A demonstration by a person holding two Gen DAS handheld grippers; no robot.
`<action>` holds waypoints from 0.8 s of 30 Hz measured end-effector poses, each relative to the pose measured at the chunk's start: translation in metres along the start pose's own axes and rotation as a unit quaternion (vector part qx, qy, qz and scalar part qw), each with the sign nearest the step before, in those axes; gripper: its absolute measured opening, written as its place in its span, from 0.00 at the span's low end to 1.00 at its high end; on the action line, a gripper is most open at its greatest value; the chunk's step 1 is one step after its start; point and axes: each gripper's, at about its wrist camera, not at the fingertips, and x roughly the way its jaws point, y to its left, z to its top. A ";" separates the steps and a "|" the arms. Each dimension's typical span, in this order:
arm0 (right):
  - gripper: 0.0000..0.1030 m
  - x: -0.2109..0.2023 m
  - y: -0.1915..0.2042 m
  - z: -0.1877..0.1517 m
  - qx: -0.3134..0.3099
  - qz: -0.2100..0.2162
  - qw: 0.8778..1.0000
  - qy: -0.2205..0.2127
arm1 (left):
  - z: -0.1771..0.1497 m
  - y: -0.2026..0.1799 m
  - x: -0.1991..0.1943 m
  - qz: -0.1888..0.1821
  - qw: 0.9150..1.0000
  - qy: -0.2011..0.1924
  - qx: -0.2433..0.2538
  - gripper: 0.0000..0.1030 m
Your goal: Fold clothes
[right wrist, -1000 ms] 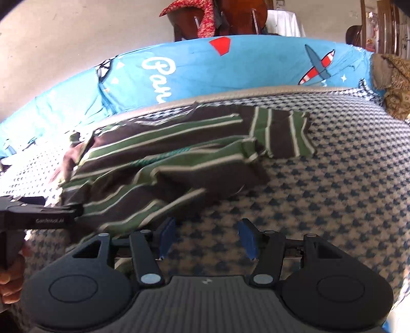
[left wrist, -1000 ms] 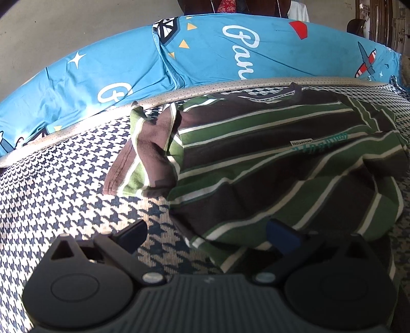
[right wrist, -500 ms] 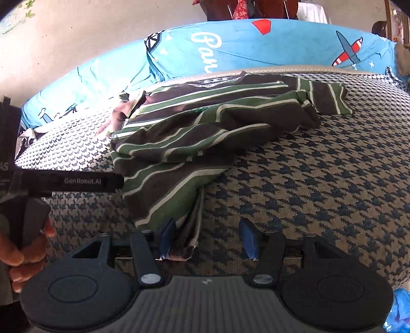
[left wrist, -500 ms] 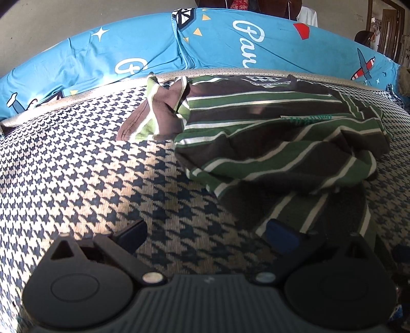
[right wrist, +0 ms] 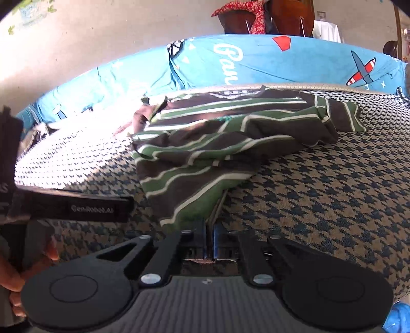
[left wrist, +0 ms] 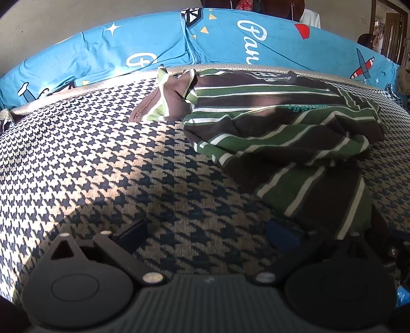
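Striped shirt (right wrist: 205, 164) in right tool (right wrist: 210, 240)

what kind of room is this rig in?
Likely a home bedroom or living room. A striped shirt lies on a houndstooth-covered bed or couch, backed by cartoon-print blue cushions, with wooden furniture behind.
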 end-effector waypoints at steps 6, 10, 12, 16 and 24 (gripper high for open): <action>0.08 -0.033 0.010 -0.008 0.017 0.067 0.997 -0.036 | -0.001 0.013 -0.010 0.012 1.000 -0.011 -0.024 1.00; 0.08 -0.046 0.025 -0.014 0.000 0.100 0.994 -0.046 | -0.001 0.026 -0.022 0.023 0.998 -0.032 -0.049 1.00; 0.08 -0.045 0.031 -0.017 -0.008 0.110 0.993 -0.044 | -0.002 0.031 -0.027 0.027 0.997 -0.041 -0.056 1.00; 0.08 -0.042 0.047 -0.021 -0.032 0.131 0.990 -0.040 | -0.002 0.036 -0.033 0.032 0.996 -0.052 -0.063 1.00; 0.10 -0.029 0.075 -0.028 -0.092 0.174 0.980 -0.010 | -0.004 0.037 -0.038 0.038 0.996 -0.059 -0.059 1.00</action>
